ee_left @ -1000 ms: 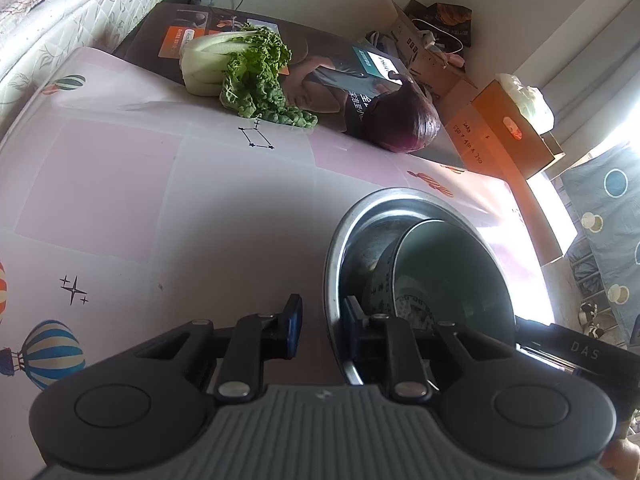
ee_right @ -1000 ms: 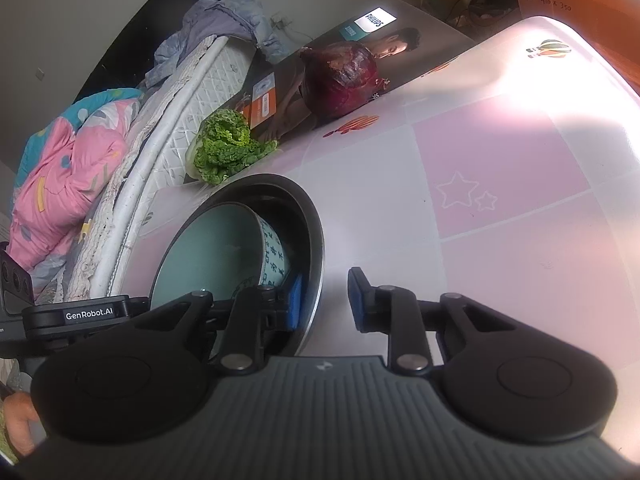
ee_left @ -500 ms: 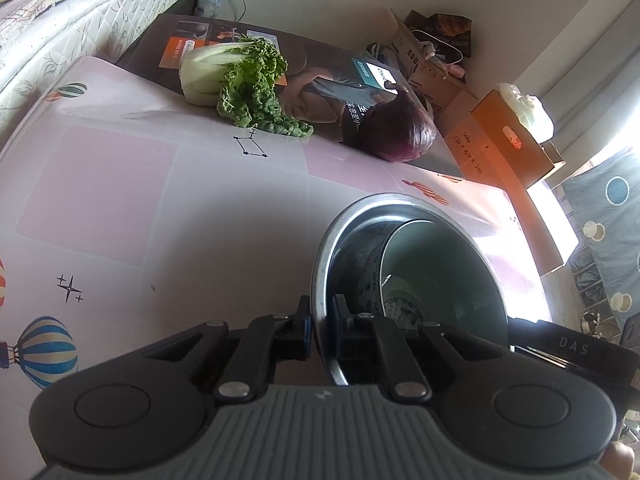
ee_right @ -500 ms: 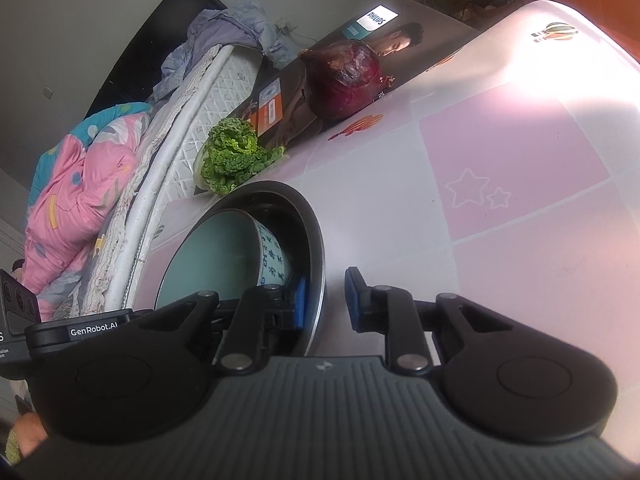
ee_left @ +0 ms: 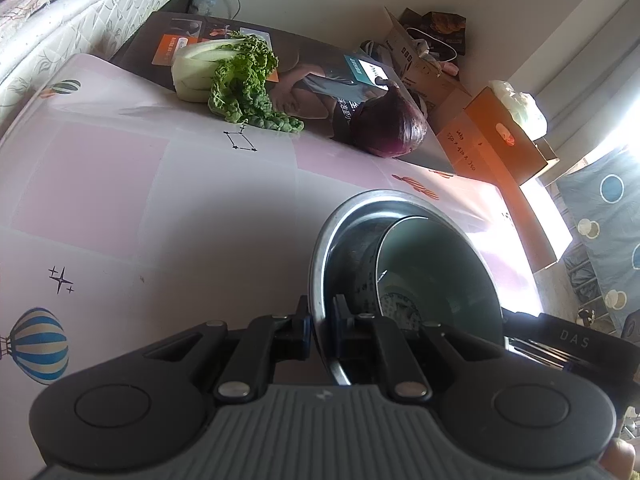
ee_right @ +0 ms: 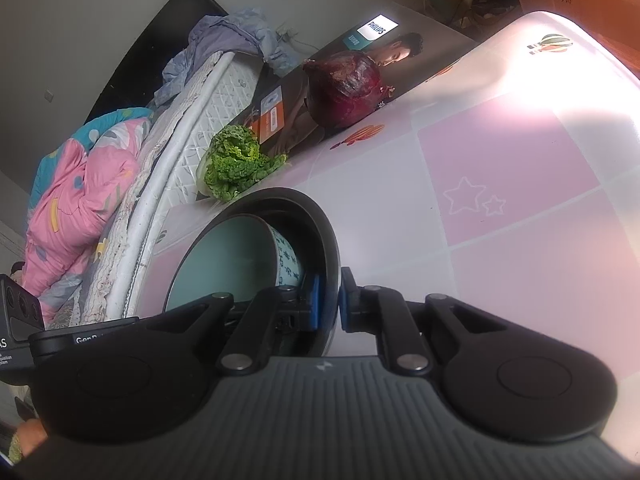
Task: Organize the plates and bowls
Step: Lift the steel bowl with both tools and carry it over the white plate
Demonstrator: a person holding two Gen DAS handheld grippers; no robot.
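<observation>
We are pinching both grippers' jaws, left gripper (ee_left: 320,322) and right gripper (ee_right: 329,300), tight on opposite rims of the steel bowl (ee_left: 340,216) at lower centre, keeping it level so the ceramic bowl (ee_right: 286,258) inside isn't sliding.

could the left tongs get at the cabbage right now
Probably not as things stand: the left tongs are shut on the rim of the steel bowl. The cabbage lies far across the mat with nothing between, so only the grip blocks it.

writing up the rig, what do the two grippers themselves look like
Both look the same: the left gripper and right gripper each have a grey ribbed body, two round black discs, black linkage arms with silver pivot screws, and short black fingers with blue pads. A small white logo sits on each body. In each view the other unit's black housing shows white lettering: "DAS", "GenR...".
</observation>
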